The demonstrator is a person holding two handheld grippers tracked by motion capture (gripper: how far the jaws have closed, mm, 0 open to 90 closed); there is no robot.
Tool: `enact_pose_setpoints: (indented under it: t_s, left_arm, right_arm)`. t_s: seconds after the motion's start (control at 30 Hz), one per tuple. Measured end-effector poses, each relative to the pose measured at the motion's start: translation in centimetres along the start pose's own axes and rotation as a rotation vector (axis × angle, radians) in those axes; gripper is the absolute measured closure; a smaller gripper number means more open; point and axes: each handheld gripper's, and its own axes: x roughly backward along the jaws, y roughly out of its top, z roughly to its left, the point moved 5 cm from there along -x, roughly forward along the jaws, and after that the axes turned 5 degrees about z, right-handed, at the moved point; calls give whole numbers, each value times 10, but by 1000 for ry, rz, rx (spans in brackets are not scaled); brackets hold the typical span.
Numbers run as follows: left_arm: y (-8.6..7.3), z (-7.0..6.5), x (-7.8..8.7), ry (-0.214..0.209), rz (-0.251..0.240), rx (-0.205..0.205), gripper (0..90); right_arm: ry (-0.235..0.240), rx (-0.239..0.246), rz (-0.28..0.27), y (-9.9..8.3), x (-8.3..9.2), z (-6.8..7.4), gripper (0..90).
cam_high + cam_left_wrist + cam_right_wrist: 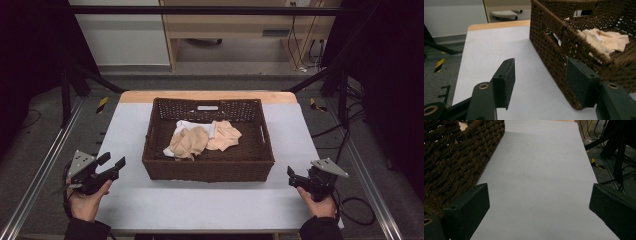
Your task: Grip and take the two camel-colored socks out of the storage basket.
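Dark brown woven wicker basket [207,167] sitting mid-table on pale grey table surface [200,205], crumpled peach and white cloths [202,137] lying inside; left gripper [114,164] and right gripper [292,176] flanking basket, jaws gaping, holding nothing, likely readying reach for cloths

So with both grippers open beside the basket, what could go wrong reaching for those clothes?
1. The beige garments lie tangled over a white one; a grab may lift several at once.
2. The wicker basket has tall walls; the left gripper or right gripper could clip the rim and shove it across the table.
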Motion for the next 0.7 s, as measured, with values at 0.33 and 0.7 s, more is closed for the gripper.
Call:
enact_pose_setpoints:
  t_s: [0.33, 0.7]
  left_arm:
    - [32, -9, 2, -8, -70, -9, 393]
    - [58, -34, -15, -48, -101, -64, 374]
  right_arm:
    - [0, -1, 0, -1, 0, 0, 33]
    - [1, 0, -5, 0, 0, -1, 32]
